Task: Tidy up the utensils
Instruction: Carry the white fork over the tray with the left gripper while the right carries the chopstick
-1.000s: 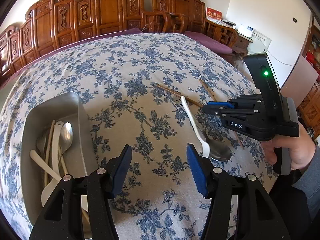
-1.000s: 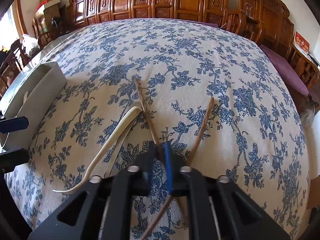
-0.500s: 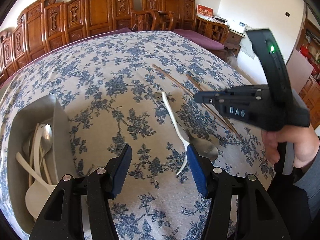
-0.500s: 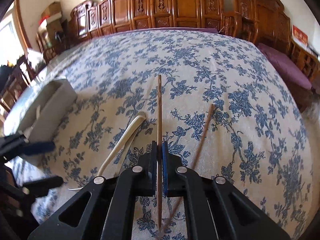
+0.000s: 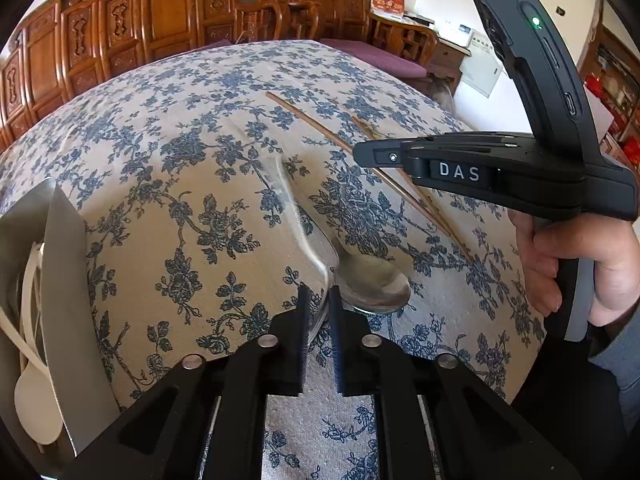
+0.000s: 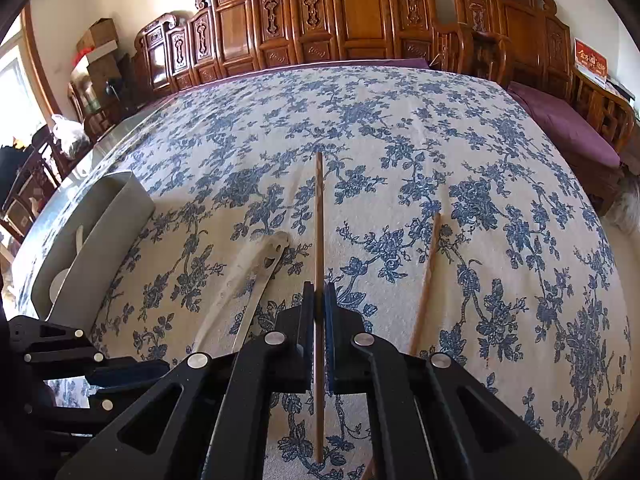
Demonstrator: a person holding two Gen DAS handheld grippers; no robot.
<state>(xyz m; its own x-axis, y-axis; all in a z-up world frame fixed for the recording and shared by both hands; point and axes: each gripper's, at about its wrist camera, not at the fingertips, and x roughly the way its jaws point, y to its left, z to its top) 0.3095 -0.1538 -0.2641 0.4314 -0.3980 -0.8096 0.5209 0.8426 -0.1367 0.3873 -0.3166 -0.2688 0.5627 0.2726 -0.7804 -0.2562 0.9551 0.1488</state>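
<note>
1. While the table is covered by a blue-flowered tablecloth (image 6: 400, 152), two hand-held grippers are seen working low over it.
2. The right gripper (image 6: 319, 300) is clamped on one wooden chopstick (image 6: 318, 208), which is held straight between the pads and stands out in front of them and behind them.
3. A second chopstick (image 6: 428, 272) is left lying on the cloth, just to the right of the held one and apart from it.
4. The jaws of the left gripper (image 5: 319, 300) have just been closing, and they are now pressed together on the blurred handle of a white spoon (image 5: 296, 216).
5. A metal spoon (image 5: 372, 280) is found on the cloth just beside the left gripper's tips, its bowl near the white spoon.
6. In the left wrist view the right gripper is seen from the side, held by a hand (image 5: 576, 264) above the two chopsticks.
7. A grey metal tray (image 5: 64, 280) is placed at the left edge of the table, and white spoons (image 5: 32, 400) are already kept inside it.
8. Carved wooden chairs (image 6: 320, 20) are lined up behind the table.
</note>
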